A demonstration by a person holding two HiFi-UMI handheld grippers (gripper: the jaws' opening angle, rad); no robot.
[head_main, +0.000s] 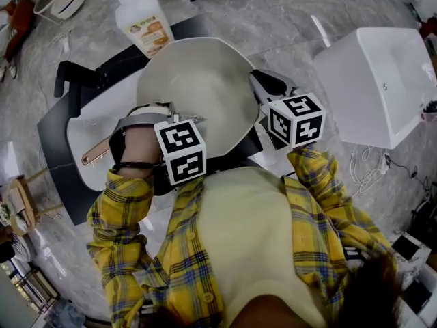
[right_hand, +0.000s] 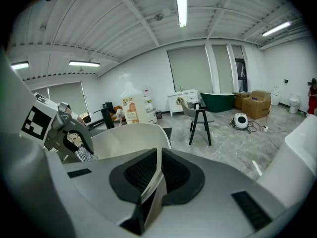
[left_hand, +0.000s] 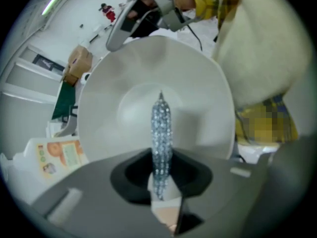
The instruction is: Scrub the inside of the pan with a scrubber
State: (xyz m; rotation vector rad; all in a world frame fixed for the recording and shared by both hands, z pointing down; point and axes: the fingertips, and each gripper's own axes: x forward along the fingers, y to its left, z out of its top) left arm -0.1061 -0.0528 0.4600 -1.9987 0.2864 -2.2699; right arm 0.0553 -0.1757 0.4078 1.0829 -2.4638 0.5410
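- The white tub stands at the far right, well apart from everything else.
- The pan sits in the middle of the scene, its pale inside facing up.
- The soap bottle stands just beyond the pan's far left rim.
- The right gripper is at the pan's right side, with its jaws closed on the thin edge of the rim.
- The left gripper is over the pan's near side, with its jaws pinched tight on the scrubber.
- The scrubber, silvery and glittering, juts past the jaws toward the pan's floor. It seems to touch it, though the view is not clear enough to be sure.
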